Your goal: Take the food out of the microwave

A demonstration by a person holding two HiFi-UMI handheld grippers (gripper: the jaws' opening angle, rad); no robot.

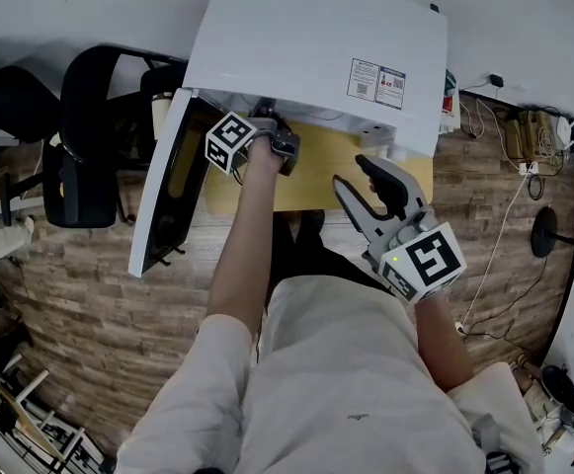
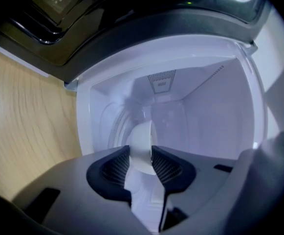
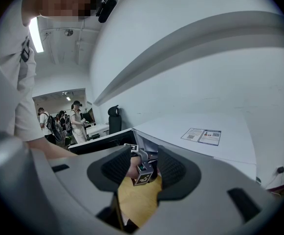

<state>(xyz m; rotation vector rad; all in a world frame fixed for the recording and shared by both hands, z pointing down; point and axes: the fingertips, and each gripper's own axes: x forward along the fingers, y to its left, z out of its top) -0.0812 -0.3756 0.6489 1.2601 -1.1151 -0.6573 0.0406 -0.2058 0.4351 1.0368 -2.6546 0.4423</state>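
The white microwave [image 1: 306, 57] stands on a light wooden table [image 1: 326, 161] with its door [image 1: 163, 191] swung open to the left. My left gripper [image 1: 272, 136] reaches into the cavity, where its fingertips are hidden in the head view. In the left gripper view, the rim of a white bowl [image 2: 142, 143] stands on edge between the two pads, and the left gripper [image 2: 142, 163] is shut on it. No food can be made out in the bowl. My right gripper [image 1: 361, 181] hovers open in front of the microwave; nothing lies between its jaws [image 3: 142, 173].
A black office chair [image 1: 84, 136] stands left of the open door. Cables and a power strip [image 1: 524, 136] lie on the wood floor at the right. Several people [image 3: 63, 124] stand far off in the room behind.
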